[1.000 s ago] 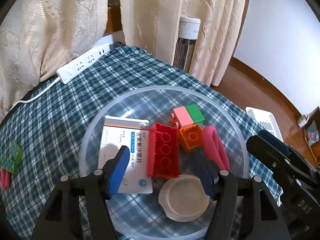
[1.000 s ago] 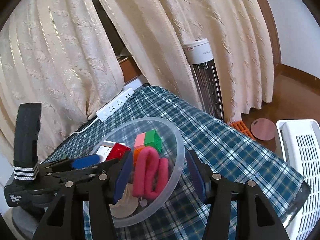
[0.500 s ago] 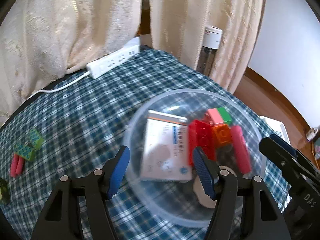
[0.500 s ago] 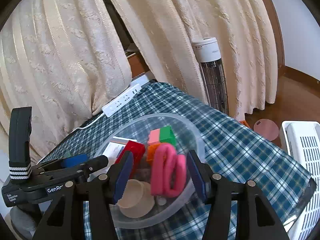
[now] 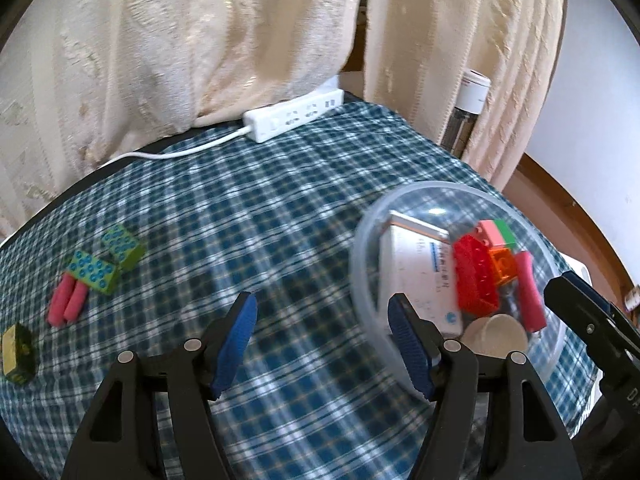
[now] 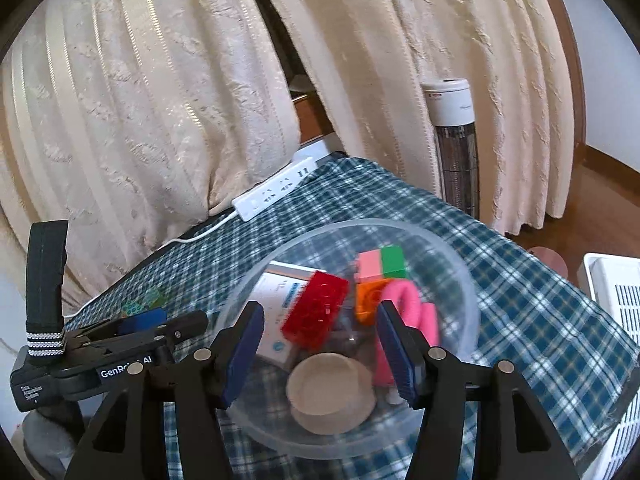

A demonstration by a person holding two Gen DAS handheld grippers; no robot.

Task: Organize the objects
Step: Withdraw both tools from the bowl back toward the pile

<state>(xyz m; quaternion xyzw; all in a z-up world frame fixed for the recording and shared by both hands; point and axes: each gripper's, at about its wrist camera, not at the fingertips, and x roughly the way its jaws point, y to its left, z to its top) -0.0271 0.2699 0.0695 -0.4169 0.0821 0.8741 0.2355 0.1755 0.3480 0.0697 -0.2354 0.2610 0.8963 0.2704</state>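
Over on the left, two pink foam rollers (image 5: 67, 304) lie side by side, long axis pointing away, beside the green studded blocks (image 5: 105, 259), while both the left gripper (image 5: 320, 340) and right gripper (image 6: 320, 344) are opening empty near the clear plastic bowl (image 5: 360, 248).

Bowl (image 6: 460, 280): clear plastic, smooth, slightly frosted.
Red brick (image 6: 316, 310) in the bowl: glossy plastic.
Box (image 5: 416, 268) in the bowl: smooth white card.
Cloth (image 5: 260, 220) under the bowl: woven plaid, matt.
Curtain (image 6: 160, 80) behind the bowl: textured cream fabric.
Pads (image 5: 236, 340): ribbed blue rubber.
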